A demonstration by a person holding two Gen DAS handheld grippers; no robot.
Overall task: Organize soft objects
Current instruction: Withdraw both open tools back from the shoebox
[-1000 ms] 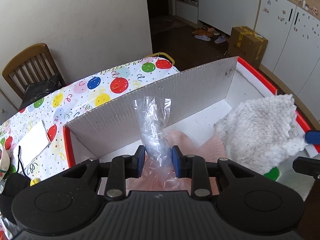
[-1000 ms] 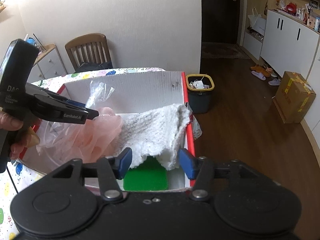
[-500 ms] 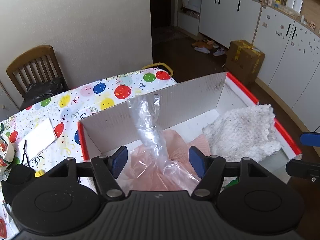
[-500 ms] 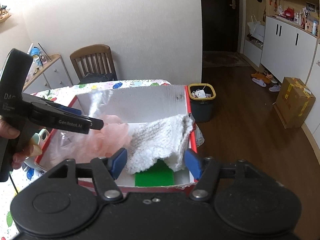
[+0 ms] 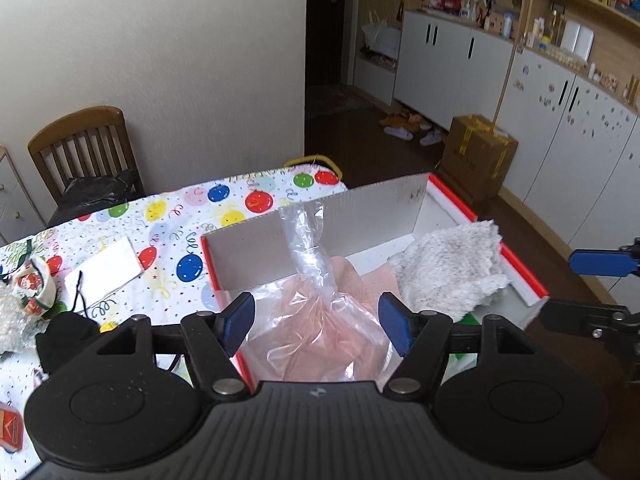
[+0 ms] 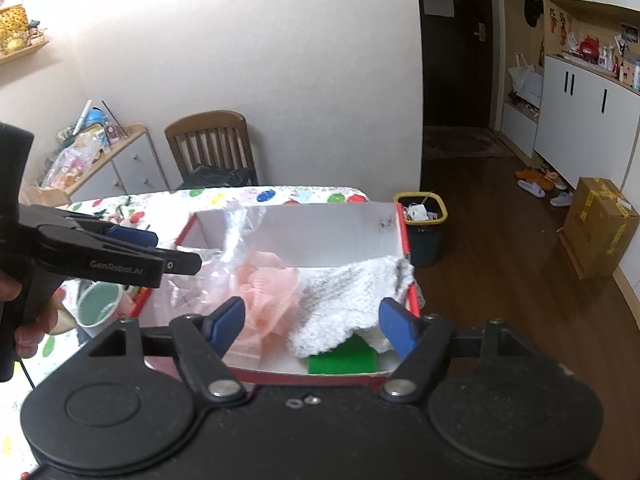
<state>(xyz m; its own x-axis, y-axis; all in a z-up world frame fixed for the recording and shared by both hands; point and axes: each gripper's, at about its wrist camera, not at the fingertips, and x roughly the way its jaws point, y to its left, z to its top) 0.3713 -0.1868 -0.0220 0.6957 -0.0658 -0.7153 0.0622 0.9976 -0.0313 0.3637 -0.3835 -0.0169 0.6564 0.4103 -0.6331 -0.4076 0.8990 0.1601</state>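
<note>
A white cardboard box [image 5: 352,216] with red edges sits on the table; it also shows in the right wrist view [image 6: 320,228]. Inside lie a clear plastic bag [image 5: 308,264] holding a pink mesh sponge [image 6: 268,292], a white fluffy cloth [image 5: 452,268] [image 6: 352,300] and a green pad [image 6: 344,360]. My left gripper [image 5: 316,324] is open and empty, raised above the bag. My right gripper [image 6: 312,324] is open and empty above the box's near edge. The left gripper also shows in the right wrist view [image 6: 160,258].
The table has a balloon-print cloth [image 5: 168,216] with a white paper [image 5: 104,272], a black item [image 5: 64,340] and a mint cup [image 6: 100,308]. A wooden chair [image 5: 80,152] stands behind. A yellow-rimmed bin [image 6: 424,224] and a cardboard carton [image 6: 600,224] stand on the floor.
My left gripper opened and let go of the plastic bag, then rose and drew back. The bag now rests in the box. My right gripper also pulled back and up.
</note>
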